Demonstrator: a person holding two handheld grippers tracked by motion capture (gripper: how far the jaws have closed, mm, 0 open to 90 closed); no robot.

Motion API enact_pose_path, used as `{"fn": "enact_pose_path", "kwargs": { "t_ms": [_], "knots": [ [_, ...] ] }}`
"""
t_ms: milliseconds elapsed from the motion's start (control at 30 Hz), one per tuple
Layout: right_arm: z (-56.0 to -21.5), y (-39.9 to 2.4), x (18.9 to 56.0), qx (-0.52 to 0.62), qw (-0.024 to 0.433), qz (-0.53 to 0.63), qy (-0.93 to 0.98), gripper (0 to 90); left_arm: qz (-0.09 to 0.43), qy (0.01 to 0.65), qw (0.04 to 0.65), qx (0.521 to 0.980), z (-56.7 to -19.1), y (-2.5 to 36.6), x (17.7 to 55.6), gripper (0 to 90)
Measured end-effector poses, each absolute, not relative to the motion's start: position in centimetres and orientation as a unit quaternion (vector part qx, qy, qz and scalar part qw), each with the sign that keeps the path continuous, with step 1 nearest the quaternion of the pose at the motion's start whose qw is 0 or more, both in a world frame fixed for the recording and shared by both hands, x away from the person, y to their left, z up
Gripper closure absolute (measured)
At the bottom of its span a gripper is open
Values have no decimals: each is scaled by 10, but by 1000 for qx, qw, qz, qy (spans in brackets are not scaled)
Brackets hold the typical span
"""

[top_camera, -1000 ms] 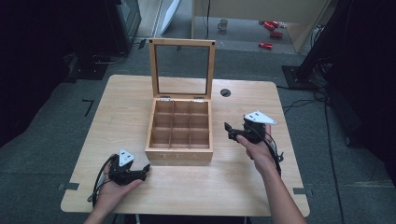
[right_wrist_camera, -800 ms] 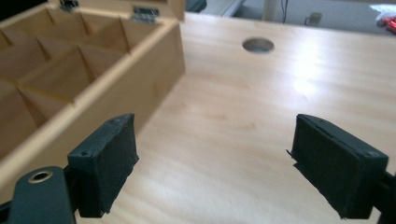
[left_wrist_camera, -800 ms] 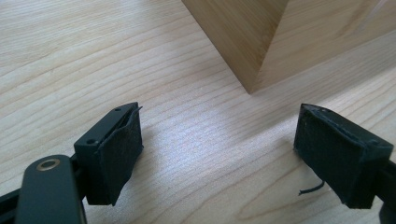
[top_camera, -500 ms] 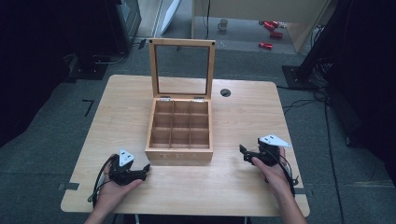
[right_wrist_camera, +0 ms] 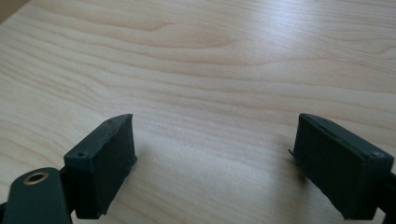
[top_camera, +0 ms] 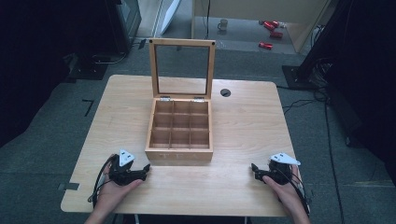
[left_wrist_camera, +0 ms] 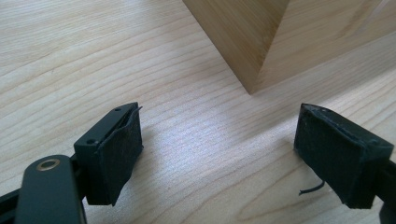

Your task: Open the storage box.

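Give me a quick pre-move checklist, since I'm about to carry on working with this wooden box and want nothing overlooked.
1. Lid of the wooden box stands upright and open: ok.
2. Compartments of the box look empty, nothing in the way: ok.
3. Left tool open, nothing between its pads, the box corner just ahead: ok.
4. Right tool open, bare table between its pads: ok.
5. Both tools rest low at the table's near edge, apart from the box, in the high view: ok.
6. Whether the lid will stay up by itself: cannot tell.
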State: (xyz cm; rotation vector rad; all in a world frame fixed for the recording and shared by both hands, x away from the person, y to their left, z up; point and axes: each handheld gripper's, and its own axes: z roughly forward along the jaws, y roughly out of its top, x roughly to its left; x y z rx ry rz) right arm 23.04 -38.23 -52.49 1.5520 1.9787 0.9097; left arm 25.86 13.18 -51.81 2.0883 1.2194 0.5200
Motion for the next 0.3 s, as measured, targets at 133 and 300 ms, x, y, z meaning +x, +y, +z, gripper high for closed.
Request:
{"fn": "enact_pose_path", "kwargs": {
  "t_ms": [133, 300],
  "knots": [
    [-525, -380, 230, 564, 236, 323, 723, 104, 199, 466, 328, 798, -518, 132, 259, 156],
    [-525, -380, 231, 565, 235, 322, 723, 98, 199, 466, 328, 798, -518, 132, 259, 156]
  ]
}}
